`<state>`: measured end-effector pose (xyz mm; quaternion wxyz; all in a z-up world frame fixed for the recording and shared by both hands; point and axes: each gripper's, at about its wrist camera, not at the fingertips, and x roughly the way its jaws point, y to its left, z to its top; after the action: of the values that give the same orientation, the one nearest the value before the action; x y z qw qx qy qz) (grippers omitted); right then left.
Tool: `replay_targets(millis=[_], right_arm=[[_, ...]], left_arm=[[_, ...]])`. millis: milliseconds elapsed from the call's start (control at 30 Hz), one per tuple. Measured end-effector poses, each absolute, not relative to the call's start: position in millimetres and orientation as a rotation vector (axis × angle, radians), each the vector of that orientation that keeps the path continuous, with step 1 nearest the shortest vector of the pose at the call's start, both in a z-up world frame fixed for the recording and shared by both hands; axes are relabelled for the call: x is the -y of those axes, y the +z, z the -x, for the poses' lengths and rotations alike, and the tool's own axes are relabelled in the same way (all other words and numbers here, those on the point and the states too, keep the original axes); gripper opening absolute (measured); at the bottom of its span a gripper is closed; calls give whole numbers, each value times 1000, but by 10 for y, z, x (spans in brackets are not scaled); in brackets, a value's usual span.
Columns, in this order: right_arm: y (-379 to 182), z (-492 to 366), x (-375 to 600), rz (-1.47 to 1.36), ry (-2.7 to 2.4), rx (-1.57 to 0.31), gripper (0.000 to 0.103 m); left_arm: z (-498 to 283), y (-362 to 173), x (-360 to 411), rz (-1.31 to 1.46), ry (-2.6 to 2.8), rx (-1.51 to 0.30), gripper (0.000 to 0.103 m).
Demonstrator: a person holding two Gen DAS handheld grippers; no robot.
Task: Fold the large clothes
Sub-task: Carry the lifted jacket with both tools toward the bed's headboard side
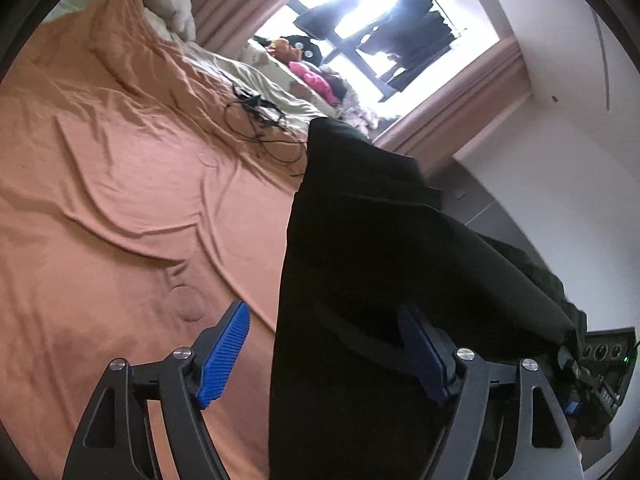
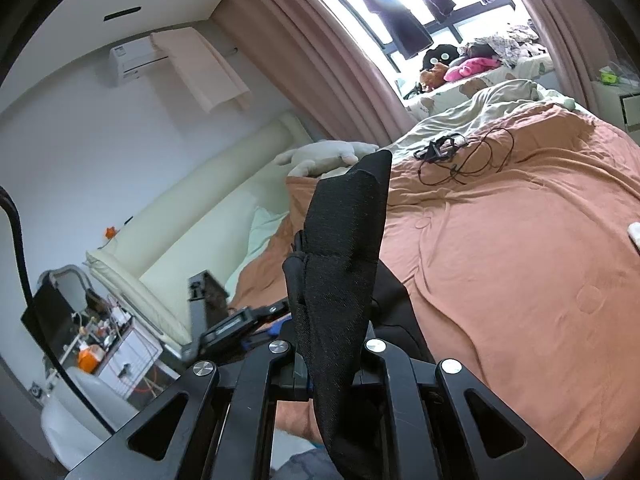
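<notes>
A large black garment (image 1: 360,248) hangs in front of the orange bed cover (image 1: 112,184). In the left wrist view it drops between the blue pads (image 1: 226,352) of my left gripper (image 1: 324,356). That gripper stands open; its left pad is clear of the cloth and the right pad sits at the cloth's edge. In the right wrist view, my right gripper (image 2: 330,360) is shut on a bunched fold of the black garment (image 2: 340,264), which sticks up past the fingertips and hides them.
A tangle of black cable (image 2: 460,156) lies on the orange bed cover (image 2: 520,260) towards the window. A pale plush toy (image 2: 320,156) rests by the cream headboard (image 2: 208,208). A cluttered bedside stand (image 2: 108,336) is low on the left. Curtains (image 2: 320,60) frame the window.
</notes>
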<state>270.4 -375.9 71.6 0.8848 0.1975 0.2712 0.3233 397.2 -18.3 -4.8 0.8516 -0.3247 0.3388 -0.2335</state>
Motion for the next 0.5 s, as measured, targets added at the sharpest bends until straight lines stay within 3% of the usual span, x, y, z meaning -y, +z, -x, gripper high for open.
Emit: replay_targets(millis=[233, 500], right_arm=[[702, -2719, 3796, -401, 689, -563, 9], [636, -2813, 3963, -436, 685, -572, 9]], left_arm=[[-4352, -306, 242, 758, -592, -695, 96], [-4630, -474, 412, 829, -770, -673, 99]])
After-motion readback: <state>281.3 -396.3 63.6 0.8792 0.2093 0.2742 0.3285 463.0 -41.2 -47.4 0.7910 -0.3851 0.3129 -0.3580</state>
